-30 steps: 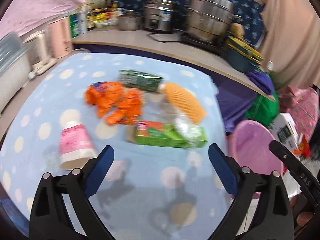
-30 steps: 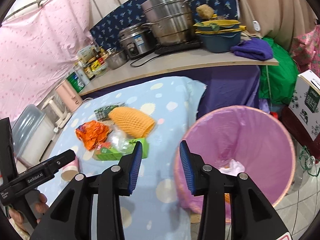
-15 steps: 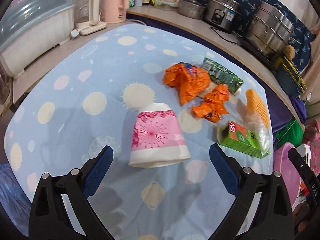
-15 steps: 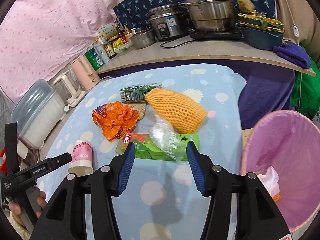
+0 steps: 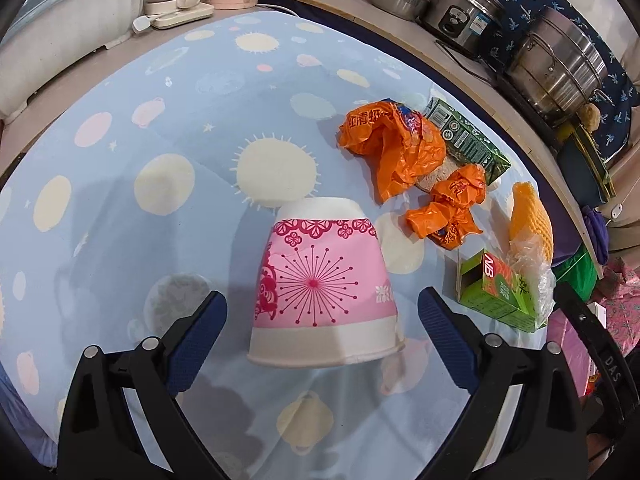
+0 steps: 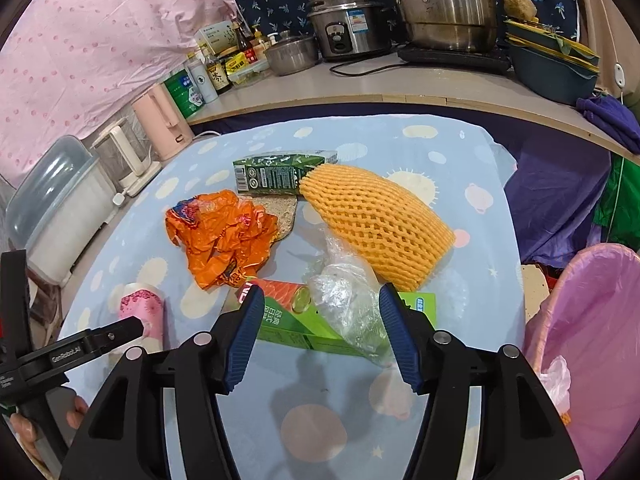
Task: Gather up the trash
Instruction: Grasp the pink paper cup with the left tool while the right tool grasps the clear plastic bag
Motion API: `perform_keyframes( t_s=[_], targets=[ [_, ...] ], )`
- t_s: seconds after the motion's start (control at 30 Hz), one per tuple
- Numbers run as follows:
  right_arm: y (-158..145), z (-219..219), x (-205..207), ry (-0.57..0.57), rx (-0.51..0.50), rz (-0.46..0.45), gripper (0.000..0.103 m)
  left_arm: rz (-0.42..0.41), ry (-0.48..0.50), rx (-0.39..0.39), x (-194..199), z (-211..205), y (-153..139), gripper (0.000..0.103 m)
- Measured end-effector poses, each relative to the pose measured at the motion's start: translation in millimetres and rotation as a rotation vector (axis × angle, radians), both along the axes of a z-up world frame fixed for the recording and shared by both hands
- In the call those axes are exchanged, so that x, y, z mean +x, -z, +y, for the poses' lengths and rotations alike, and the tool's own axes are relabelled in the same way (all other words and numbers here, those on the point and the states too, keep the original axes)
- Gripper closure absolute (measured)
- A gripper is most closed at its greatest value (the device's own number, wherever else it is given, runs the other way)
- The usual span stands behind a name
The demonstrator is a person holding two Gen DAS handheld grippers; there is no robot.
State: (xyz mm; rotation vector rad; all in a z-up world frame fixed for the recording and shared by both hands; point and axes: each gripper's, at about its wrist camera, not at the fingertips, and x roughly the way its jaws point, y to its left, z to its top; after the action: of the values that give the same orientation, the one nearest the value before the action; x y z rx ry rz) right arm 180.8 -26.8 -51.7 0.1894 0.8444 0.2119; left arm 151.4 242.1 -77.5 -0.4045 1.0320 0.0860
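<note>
Left wrist view shows the left claw spread wide around the tipped pink cup, ready to grab it, while the right claw is opening over the green box near the pink bin.

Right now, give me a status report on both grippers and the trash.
Left gripper open, astride the paper cup, not gripping. Right gripper empty, jaws opening over the green box and clear wrap. Nothing in the way.
</note>
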Motion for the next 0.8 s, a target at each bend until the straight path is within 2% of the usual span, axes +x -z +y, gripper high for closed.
perform_keyframes(
  t_s=[0.07,0.13,0.3,0.33,0.4,0.5,0.8],
  targets=[
    [5,1,5,0.002,-0.010,0.006,0.045,0.005,0.007,-0.007,2,-1,3,0.019],
    [9,1,9,0.006,-0.015,0.013,0.045,0.021,0.019,-0.020,4,-2,8,0.030],
    [14,1,17,0.010,-0.029,0.016,0.046,0.012,0.029,-0.012,4,-3,8,0.031],
    [15,1,18,0.009,-0.029,0.017,0.049,0.010,0.032,-0.014,3,-4,7,0.032],
    [17,2,19,-0.001,-0.028,0.023,0.066,0.005,0.036,-0.017,1,-5,5,0.033],
    [20,5,18,-0.022,-0.025,0.037,0.083,-0.007,0.045,-0.010,-2,-7,1,0.033],
    [1,3,-7,-0.060,0.011,-0.013,0.089,-0.054,0.079,0.022,-22,-15,-24,0.034]
  ],
)
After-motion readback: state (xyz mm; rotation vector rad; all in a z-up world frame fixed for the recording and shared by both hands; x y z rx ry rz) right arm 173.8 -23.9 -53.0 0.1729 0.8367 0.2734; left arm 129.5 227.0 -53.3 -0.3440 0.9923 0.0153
